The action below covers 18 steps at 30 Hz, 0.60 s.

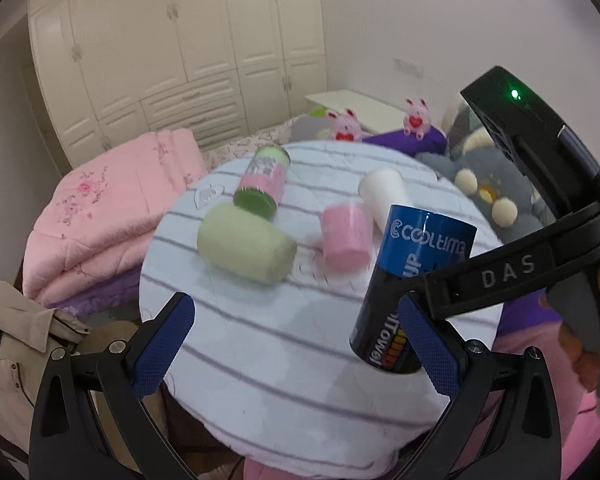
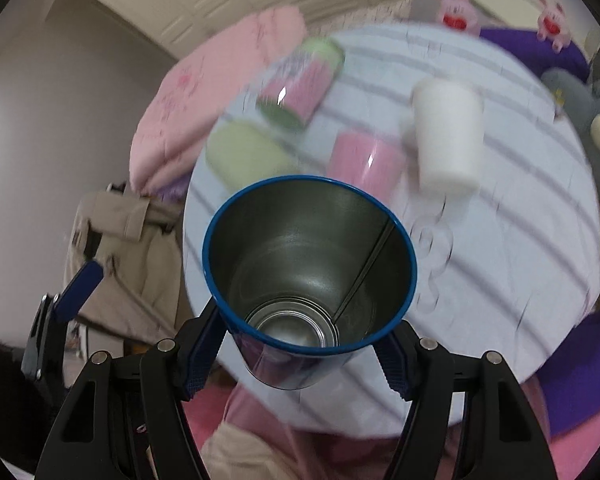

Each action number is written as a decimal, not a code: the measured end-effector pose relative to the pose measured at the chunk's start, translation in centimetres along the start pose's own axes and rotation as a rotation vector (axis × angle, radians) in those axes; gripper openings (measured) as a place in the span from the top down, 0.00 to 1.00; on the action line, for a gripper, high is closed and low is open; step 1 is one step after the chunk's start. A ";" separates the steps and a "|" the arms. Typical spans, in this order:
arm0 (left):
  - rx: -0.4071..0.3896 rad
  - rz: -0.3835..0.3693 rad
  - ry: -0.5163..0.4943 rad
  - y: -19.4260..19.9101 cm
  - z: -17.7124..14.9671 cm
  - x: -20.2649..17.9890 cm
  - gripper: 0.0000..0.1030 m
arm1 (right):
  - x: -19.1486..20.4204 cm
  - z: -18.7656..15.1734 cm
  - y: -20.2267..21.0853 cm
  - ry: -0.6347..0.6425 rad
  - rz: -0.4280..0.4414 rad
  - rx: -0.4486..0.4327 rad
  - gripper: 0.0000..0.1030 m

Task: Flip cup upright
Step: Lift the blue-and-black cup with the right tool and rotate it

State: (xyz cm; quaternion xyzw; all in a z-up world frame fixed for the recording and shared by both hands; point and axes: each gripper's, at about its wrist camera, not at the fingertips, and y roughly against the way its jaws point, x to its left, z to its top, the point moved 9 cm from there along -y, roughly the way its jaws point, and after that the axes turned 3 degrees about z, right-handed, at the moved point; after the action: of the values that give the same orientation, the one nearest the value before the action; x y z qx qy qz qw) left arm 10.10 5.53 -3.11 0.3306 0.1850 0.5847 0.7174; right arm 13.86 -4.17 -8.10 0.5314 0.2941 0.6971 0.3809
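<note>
Right gripper (image 2: pixel 300 356) pinching the blue cup (image 2: pixel 308 280).
Cup held tilted above the striped table (image 1: pixel 284 360); left gripper (image 1: pixel 300 348) spread, holding nothing.

Both views look down; share round table (image 1: pixel 284 360).

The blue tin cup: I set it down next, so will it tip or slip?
The blue tin cup looks thin-walled and empty, so probably light. It is tall and narrow, so apt to tip on the soft quilted tabletop. Its glossy wall may slip in the right gripper.
</note>
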 end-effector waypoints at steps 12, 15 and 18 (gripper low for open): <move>0.143 0.029 0.005 -4.3 -4.3 0.4 0.00 | -0.9 -2.1 -5.8 -0.009 -0.022 0.128 0.33; 0.169 0.019 0.013 -5.3 -4.7 0.2 0.00 | -0.9 -1.3 -6.2 -0.022 -0.004 0.114 0.32; 0.174 0.004 0.004 -5.7 -4.5 -0.4 0.00 | -0.9 -1.1 -6.6 -0.029 0.016 0.116 0.22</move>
State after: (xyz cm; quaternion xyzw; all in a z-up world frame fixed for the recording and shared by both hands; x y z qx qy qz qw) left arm 11.16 5.78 -10.26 0.3909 0.2360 0.5687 0.6842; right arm 14.32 -1.43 -14.22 0.5652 0.3243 0.6740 0.3480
